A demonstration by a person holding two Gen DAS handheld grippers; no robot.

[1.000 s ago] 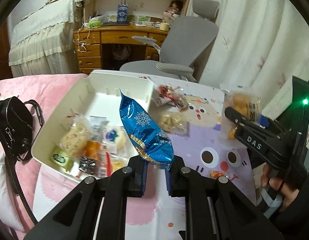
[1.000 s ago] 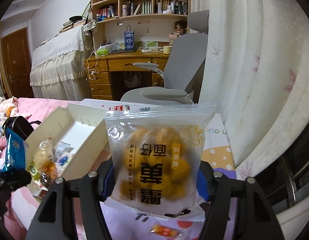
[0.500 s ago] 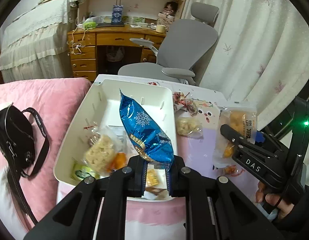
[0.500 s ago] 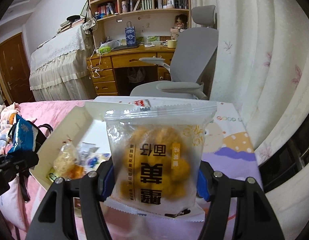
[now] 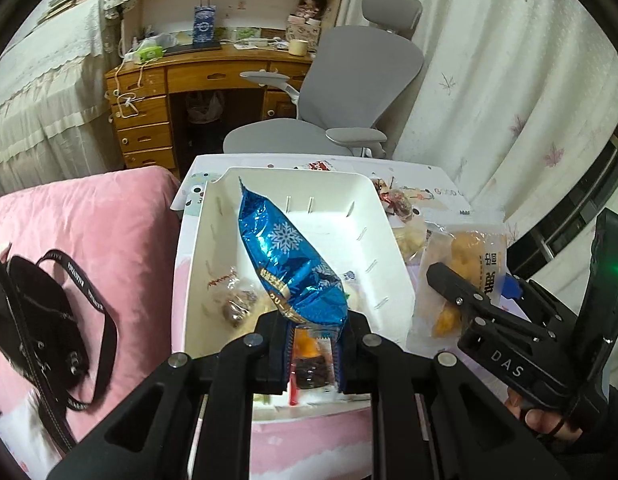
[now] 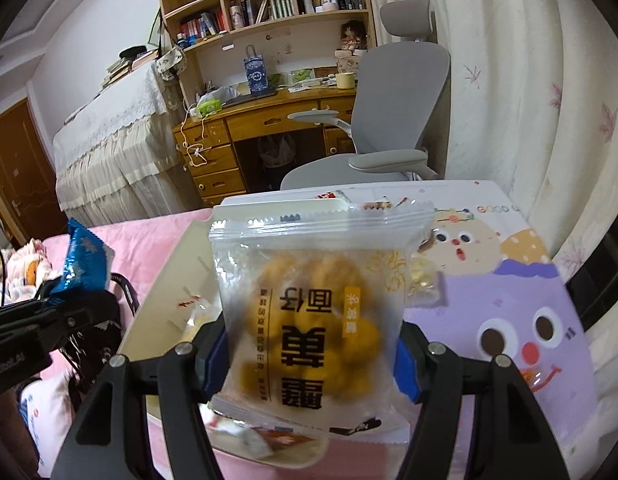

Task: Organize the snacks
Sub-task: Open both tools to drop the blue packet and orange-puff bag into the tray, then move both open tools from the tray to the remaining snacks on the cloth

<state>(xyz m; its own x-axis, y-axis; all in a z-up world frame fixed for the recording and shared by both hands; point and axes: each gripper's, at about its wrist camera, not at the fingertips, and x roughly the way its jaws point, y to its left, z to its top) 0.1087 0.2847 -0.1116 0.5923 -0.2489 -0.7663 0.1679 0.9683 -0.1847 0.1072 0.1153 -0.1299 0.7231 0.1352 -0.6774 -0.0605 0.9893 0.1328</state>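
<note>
Blue foil snack packet [image 5: 289, 264]: clenched by its lower end in the left claw [image 5: 313, 354], upright over the near part of the white bin [image 5: 393, 276]. Clear bag of yellow puffs [image 6: 315, 312]: grasped in the right claw [image 6: 311, 354], above the worktop's [image 6: 505, 304] cartoon-printed cover, beside the bin's right wall. Bin contents: several small wrapped snacks [image 5: 237, 300] at its near end, partly hidden behind claw and packet, kinds unclear. Loose wrapped sweets [image 5: 401, 204] lie by the bin's far right corner. Black bag [image 5: 33, 320] on pink bed, left.
</note>
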